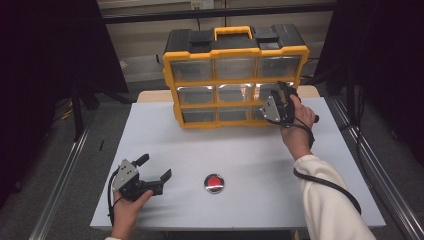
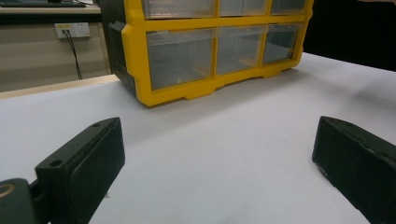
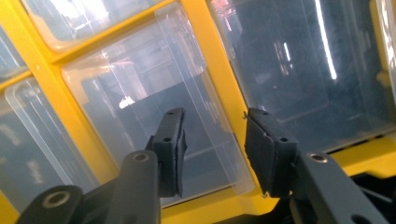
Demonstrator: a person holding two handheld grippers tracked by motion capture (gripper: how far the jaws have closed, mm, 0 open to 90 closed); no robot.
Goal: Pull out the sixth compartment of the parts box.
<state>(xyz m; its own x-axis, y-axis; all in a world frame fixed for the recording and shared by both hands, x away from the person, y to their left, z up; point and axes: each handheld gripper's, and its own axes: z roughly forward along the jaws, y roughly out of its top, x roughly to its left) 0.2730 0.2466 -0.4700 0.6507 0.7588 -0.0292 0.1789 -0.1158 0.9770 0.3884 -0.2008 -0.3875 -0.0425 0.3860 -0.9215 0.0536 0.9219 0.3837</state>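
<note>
White surface [image 1: 250, 165] bordered by dark curtains, bearing at its far edge a yellow-and-black drawer cabinet [image 1: 235, 75] with three rows of clear drawers. Right gripper [image 1: 278, 106], held by the person's right hand [image 1: 296, 131], at the cabinet's lower right front. In the right gripper view, its pads [image 3: 173, 149] stand partly apart on either side of the projecting lip of a clear drawer [image 3: 159, 116], not visibly pressing it. Left gripper [image 1: 155, 167] rests on the near left of the surface, jaws wide apart and holding nothing. A red-topped round button [image 1: 214, 182] lies near the front centre.
</note>
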